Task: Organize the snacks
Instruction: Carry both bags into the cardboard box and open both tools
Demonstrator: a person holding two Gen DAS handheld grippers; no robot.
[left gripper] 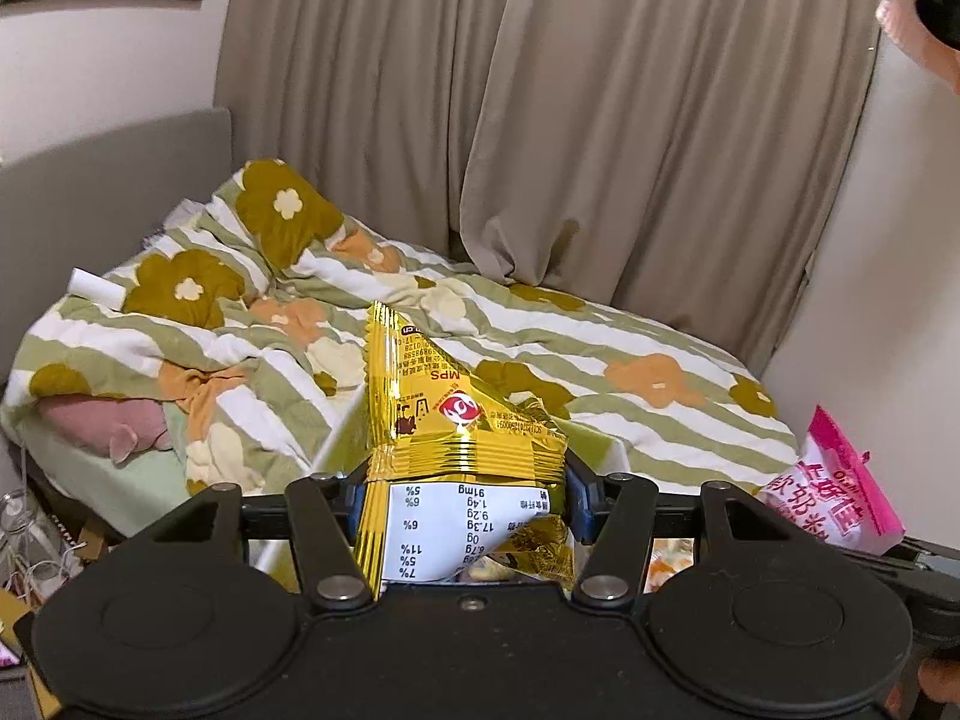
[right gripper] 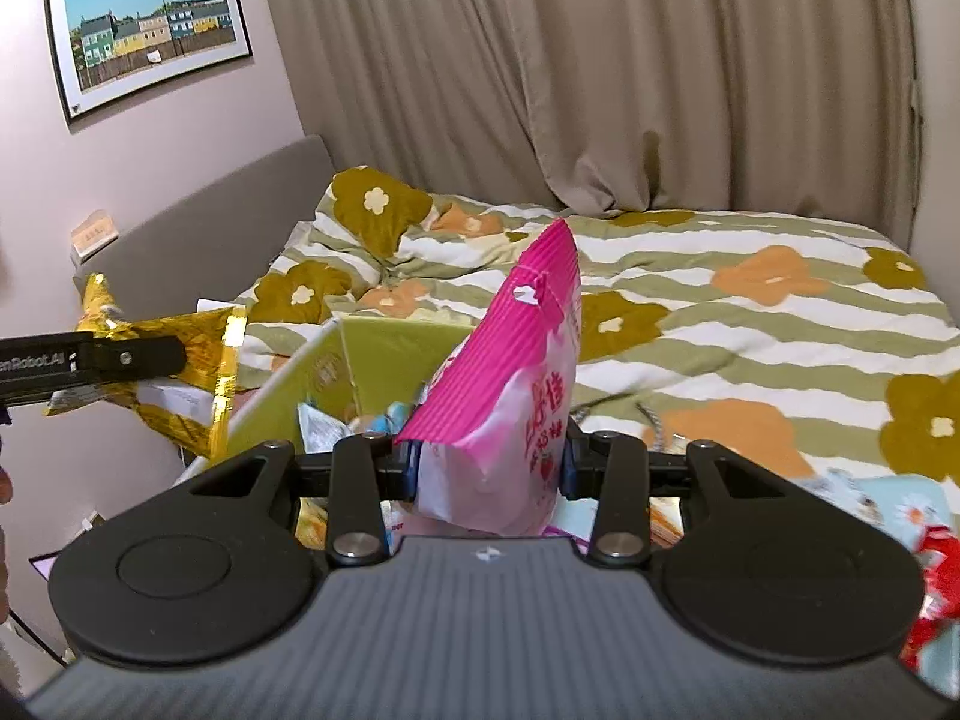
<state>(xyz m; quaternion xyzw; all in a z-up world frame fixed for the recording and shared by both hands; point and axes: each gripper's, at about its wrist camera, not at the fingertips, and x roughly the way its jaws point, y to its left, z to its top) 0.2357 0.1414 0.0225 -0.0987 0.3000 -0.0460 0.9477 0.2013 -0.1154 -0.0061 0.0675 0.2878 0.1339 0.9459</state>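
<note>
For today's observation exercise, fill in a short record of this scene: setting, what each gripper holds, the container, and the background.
setting: bedroom, bed with flowered quilt
left gripper: shut on gold snack packet
right gripper: shut on pink snack bag
container: green box, open, with other snacks inside, beside the bed
background: beige curtains, framed picture on the wall

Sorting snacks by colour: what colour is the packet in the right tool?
Bright pink and white packet, clearest in the right wrist view.
</note>
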